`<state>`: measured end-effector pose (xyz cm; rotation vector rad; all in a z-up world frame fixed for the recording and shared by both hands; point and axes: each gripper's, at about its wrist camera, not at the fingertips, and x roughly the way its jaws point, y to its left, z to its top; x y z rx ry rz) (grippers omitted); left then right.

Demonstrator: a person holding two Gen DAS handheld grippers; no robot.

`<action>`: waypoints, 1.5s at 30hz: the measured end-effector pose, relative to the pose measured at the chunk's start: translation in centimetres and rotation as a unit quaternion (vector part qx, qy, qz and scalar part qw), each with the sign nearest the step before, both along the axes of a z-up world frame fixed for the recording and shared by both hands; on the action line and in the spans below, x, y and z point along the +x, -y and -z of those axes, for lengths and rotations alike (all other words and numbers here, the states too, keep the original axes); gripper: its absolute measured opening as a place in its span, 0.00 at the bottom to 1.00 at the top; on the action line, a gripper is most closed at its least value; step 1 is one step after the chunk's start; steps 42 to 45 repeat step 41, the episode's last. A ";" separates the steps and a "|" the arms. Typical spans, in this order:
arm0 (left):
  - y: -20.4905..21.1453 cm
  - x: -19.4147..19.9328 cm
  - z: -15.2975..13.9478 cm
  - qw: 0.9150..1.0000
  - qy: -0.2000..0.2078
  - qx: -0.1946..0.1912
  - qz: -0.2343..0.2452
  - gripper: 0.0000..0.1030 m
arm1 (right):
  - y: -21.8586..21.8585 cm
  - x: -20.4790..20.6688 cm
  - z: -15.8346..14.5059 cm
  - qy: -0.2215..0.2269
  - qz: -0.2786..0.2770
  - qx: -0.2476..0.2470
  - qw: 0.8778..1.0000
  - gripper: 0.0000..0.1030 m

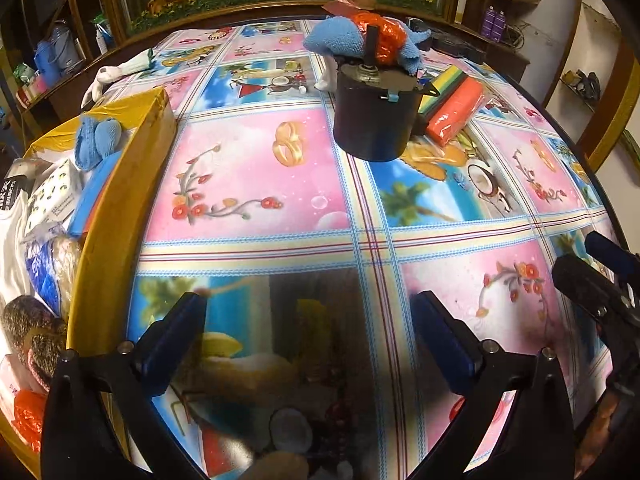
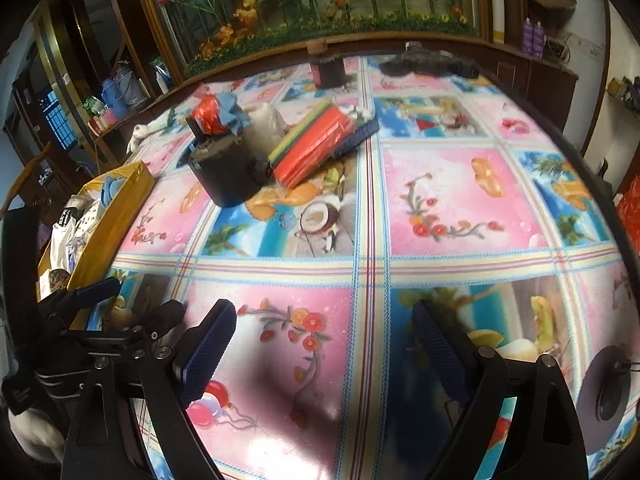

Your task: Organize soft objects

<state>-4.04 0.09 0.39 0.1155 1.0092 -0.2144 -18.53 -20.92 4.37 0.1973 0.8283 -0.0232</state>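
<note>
- You have one table under a glossy pink-and-blue picture-print cloth (image 1: pixel 256 168), carrying everything.
- One yellow-taped cardboard box (image 1: pixel 120 208) sits at its left edge, holding a blue knitted cloth (image 1: pixel 94 140), packets and scouring pads.
- One black cylindrical pot (image 1: pixel 374 116) stands toward the far edge, with one orange sponge pack (image 1: pixel 454 114) just beside it and a blue towel (image 1: pixel 332 38) behind.
- Your left gripper (image 1: pixel 308 340) and right gripper (image 2: pixel 326 354) both hover spread wide, holding nothing.

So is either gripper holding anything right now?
No. The left gripper and right gripper are both open, with only tablecloth between their fingers.
</note>
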 end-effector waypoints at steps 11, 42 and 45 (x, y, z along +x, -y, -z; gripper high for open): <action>-6.6 -5.3 -8.5 0.979 0.171 -0.021 -0.111 1.00 | -4.2 -4.1 -4.8 0.066 0.008 -0.098 0.993 0.90; -17.8 -7.9 -8.9 0.957 0.176 -0.040 -0.227 1.00 | -21.8 -2.0 -5.2 0.047 -0.177 -0.148 0.972 0.91; -17.8 -7.9 -8.9 0.957 0.176 -0.040 -0.227 1.00 | -21.8 -2.0 -5.2 0.047 -0.177 -0.148 0.972 0.91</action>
